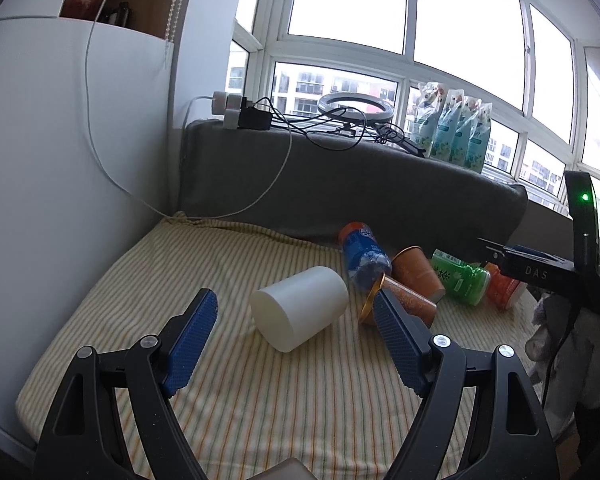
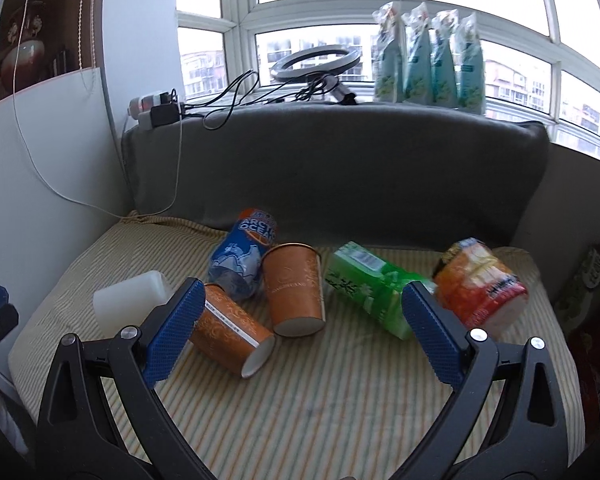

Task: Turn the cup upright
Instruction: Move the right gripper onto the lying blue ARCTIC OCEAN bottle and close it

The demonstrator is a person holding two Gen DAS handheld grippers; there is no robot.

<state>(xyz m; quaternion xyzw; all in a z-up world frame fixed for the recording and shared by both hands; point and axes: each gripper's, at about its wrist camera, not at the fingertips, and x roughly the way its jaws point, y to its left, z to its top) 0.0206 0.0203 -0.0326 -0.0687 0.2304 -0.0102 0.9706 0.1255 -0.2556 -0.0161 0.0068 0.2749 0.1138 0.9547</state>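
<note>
Left gripper: wide open, holding nothing.
Right gripper: wide open too.
Danger: white cup lay sideways; a bump could roll it away.

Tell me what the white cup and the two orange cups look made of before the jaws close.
White cup: seemingly matte, slightly translucent plastic; smooth, seamless wall, soft light through it. Two orange cups: likely coated paper; printed pattern, thin white base rim, a gold lip in the left view. Both lie on the striped cushion, evidently woven fabric.
</note>
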